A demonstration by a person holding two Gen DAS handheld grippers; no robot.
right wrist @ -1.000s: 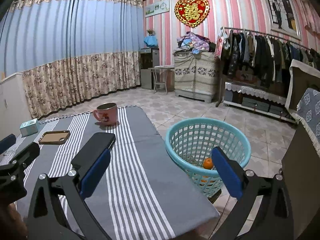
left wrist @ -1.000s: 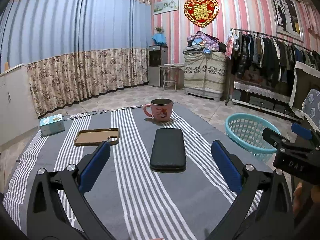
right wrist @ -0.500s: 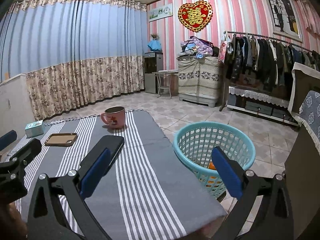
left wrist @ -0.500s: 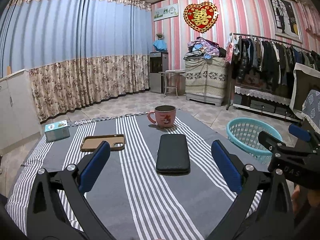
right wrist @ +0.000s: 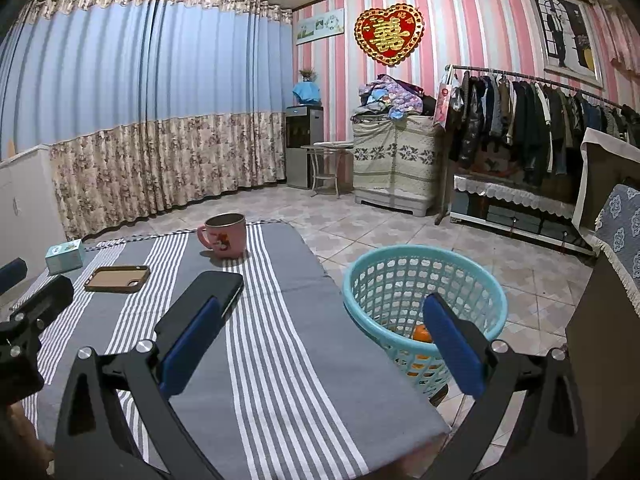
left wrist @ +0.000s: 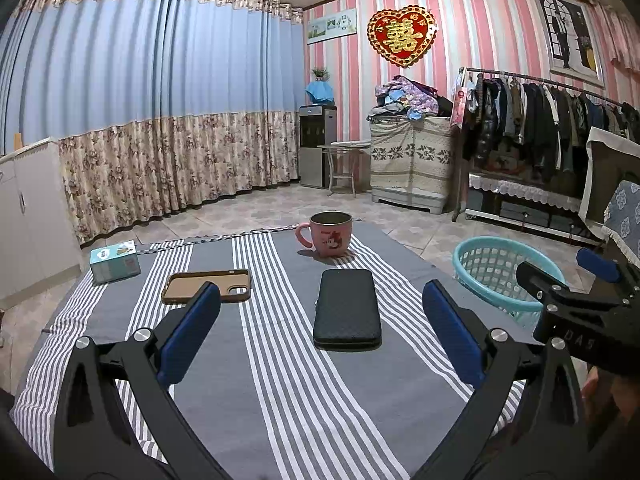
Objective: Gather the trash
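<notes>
A teal plastic basket (right wrist: 424,280) stands on the floor beside the table's right edge, with an orange piece (right wrist: 422,334) inside; it also shows in the left wrist view (left wrist: 500,276). My left gripper (left wrist: 320,336) is open and empty above the near part of the striped table (left wrist: 280,400). My right gripper (right wrist: 320,336) is open and empty, held over the table's right edge next to the basket. The right gripper also shows at the right of the left wrist view (left wrist: 568,276).
On the striped cloth lie a black phone (left wrist: 347,308), a brown phone case (left wrist: 208,286), a pink mug (left wrist: 330,233) and a small teal box (left wrist: 115,261). A clothes rack (left wrist: 540,120) and a covered cabinet (left wrist: 412,160) stand at the far wall.
Both views have pulled back and tilted up a little; the table objects and basket sit slightly lower and farther in frame. Both grippers stay open.
</notes>
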